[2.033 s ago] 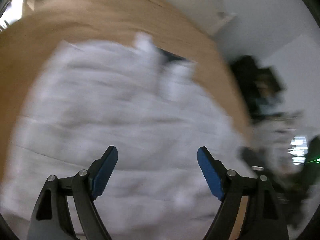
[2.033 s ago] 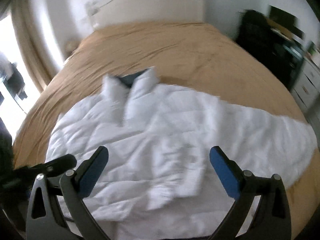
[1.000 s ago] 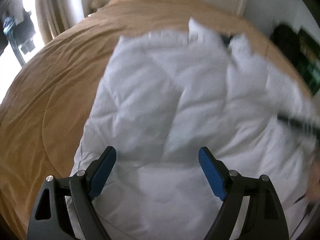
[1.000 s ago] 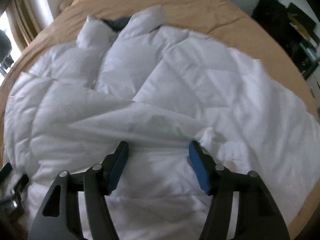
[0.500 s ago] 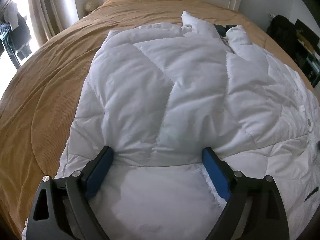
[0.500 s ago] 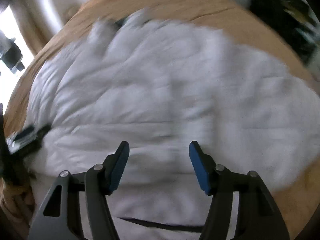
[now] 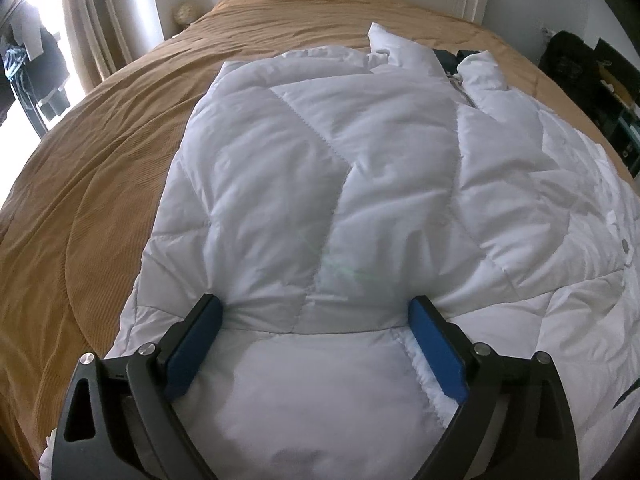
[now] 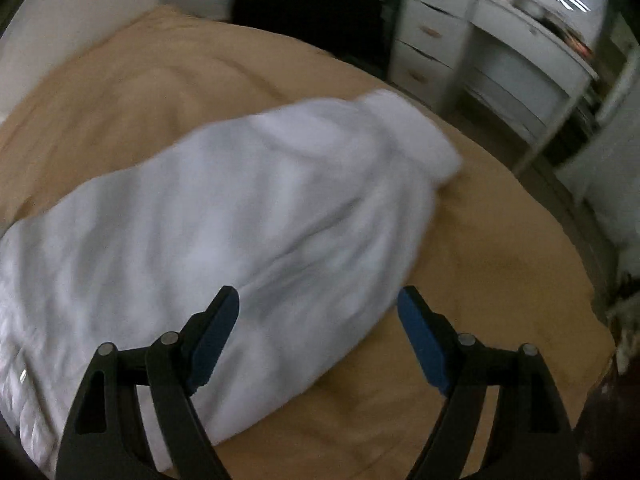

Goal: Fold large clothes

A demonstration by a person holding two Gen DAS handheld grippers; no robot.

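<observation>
Two tongs above a white puffer jacket on a bed.

The left tongs [image 7: 314, 330], just widened, straddle a folded-in sleeve, blue pads beside the padding (apparently not pinching). The right tongs [image 8: 318, 330], also just widened, hang spread over the blurred jacket [image 7: 360, 168] edge, gripping nothing. The jacket lies on the tan bed [image 7: 100, 152].

jacket [image 8: 224, 216]: blurred in the right wrist view; lower-left part cut by frame edge
drawers [image 8: 436, 36]: blurred; contents on top unreadable
</observation>
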